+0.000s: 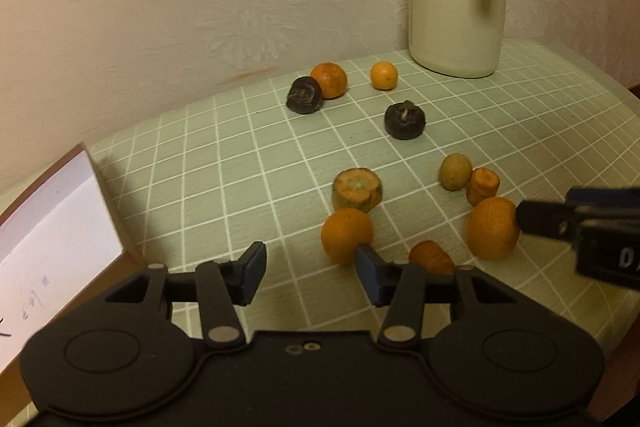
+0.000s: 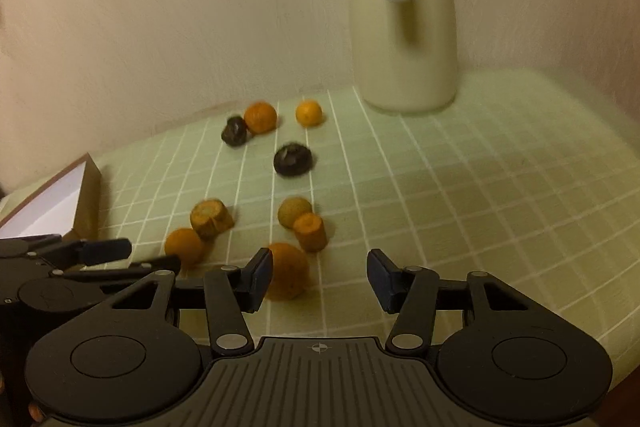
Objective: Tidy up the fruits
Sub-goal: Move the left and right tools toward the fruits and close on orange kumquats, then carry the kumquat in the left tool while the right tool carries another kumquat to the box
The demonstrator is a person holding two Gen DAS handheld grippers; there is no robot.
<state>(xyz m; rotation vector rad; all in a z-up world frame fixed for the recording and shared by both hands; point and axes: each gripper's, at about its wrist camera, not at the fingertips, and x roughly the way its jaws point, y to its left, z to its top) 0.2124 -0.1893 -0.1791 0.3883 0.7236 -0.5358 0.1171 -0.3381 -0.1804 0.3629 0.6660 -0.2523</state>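
Observation:
Fruit and carrot pieces lie scattered on a green checked tablecloth (image 1: pixel 224 163). My left gripper (image 1: pixel 310 269) is open with only cloth between its fingers; an orange (image 1: pixel 347 233) sits just past its right fingertip, with a carrot stub (image 1: pixel 357 189) behind it. My right gripper (image 2: pixel 320 277) is open low over the cloth; a large orange (image 2: pixel 288 275) lies against its left finger, and the right finger stands apart from it. Beyond are a carrot piece (image 2: pixel 310 231), a brownish fruit (image 2: pixel 294 211), two dark fruits (image 1: pixel 405 121) (image 1: pixel 304 95) and two oranges (image 1: pixel 329 79) (image 1: pixel 384 75).
A cream jug (image 1: pixel 456 7) stands at the back right against the wall. A brown box with a white inside (image 1: pixel 52 223) sits at the table's left edge. Another carrot piece (image 1: pixel 431 257) lies close by the left gripper's right finger. The cloth right of the fruit is bare.

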